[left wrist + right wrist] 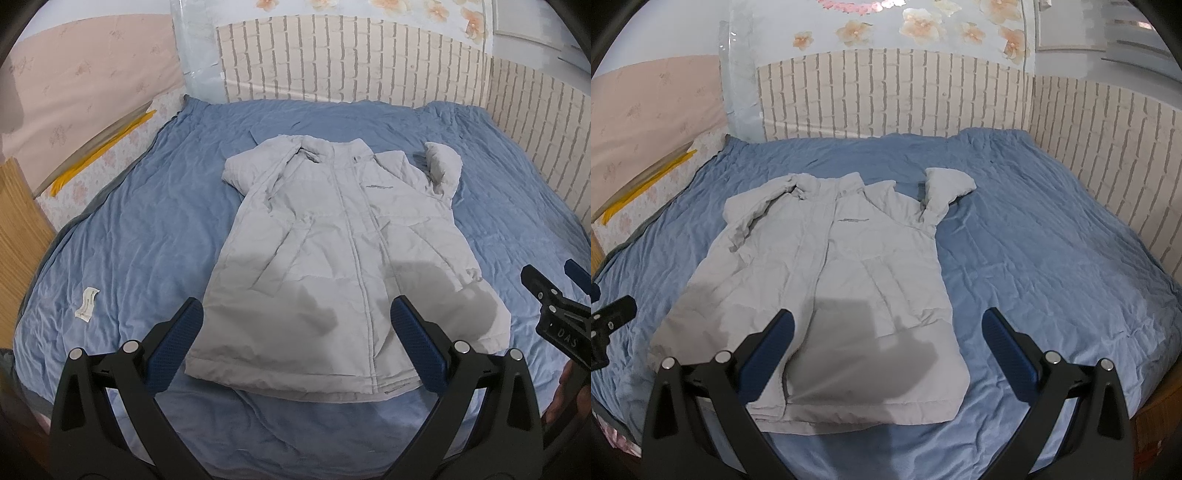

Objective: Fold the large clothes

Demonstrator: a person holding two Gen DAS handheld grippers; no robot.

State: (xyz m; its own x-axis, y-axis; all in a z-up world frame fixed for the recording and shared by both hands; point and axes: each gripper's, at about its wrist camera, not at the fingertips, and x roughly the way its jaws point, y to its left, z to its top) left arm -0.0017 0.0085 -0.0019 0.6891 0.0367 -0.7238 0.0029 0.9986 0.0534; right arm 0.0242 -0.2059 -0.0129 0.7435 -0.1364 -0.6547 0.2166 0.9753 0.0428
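A light grey padded jacket [332, 251] lies front-up and zipped on the blue bedspread [147, 229], collar toward the far wall. One sleeve lies folded across the chest on the left; the other sticks up at the far right [443, 166]. My left gripper [295, 350] is open and empty above the jacket's hem. In the right wrist view the jacket [831, 280] lies left of centre, and my right gripper [886, 354] is open and empty over its near right corner. The right gripper also shows at the left view's right edge [550, 302].
A white care label [86, 302] lies on the bedspread at the left. A brick-pattern padded wall [351, 62] borders the bed at the back and right. A wooden board [18, 221] and a yellow-edged panel [99, 147] stand at the left.
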